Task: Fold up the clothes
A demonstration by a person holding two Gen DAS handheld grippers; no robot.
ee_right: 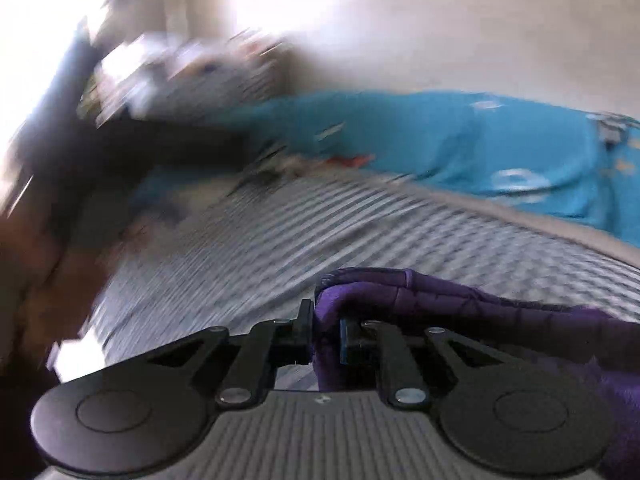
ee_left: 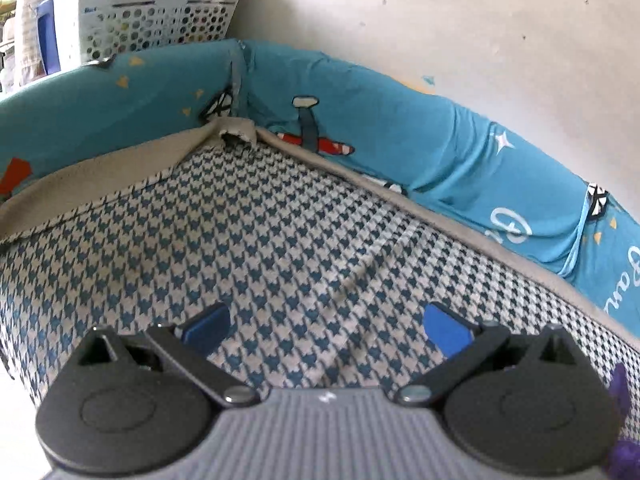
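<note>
On blue bumper [ee_left: 460,152]: unreadable cursive lettering [ee_left: 624,272]

Bright daylight, right view motion-blurred, fisheye-curved edges

A patterned sheet [ee_left: 248,240] covers the near surface. A padded bumper [ee_left: 400,120] runs along its far and right edges, against the wall [ee_left: 480,20]. A basket [ee_left: 160,20] stands at far left, behind the bumper. A garment [ee_right: 460,304] lies on the sheet at near right, 1 fold reaching between the right gripper's [ee_right: 324,332] fingers.
</note>
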